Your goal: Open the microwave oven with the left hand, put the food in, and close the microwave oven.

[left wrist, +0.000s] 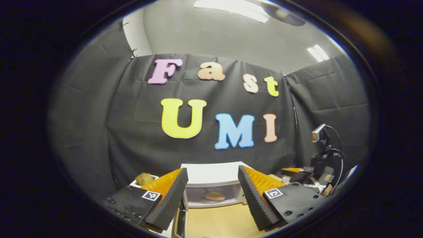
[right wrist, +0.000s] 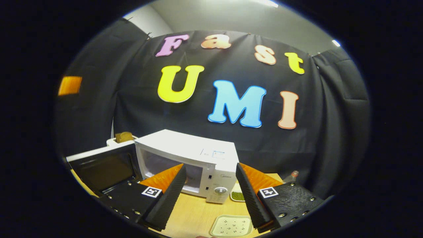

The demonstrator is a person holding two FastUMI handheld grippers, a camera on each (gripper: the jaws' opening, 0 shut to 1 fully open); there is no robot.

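In the left gripper view, a white toaster [left wrist: 142, 180] with a brown slice of bread standing in its slot shows at the far left, partly behind the left gripper [left wrist: 211, 198], whose fingers are spread wide apart with nothing between them. Between those fingers stands the white microwave oven [left wrist: 211, 173], facing the camera with its cavity open, and the food [left wrist: 214, 196], a flat round brownish piece, lies inside on the oven floor. The wooden worktop [left wrist: 214, 221] runs from the oven toward the camera. Farther right, the right gripper [left wrist: 297, 173] shows from the side near a small camera on a black stand with cables. In the right gripper view, the oven door [right wrist: 102, 168] is swung fully open at the left, its dark window turned toward the camera, with the toaster just behind it. The right gripper's fingers are likewise released and empty, framing the oven's control panel. On the worktop beside the panel sits a small dish of green bits [right wrist: 237, 196], and nearer the camera a pale rectangular tray [right wrist: 231, 226].
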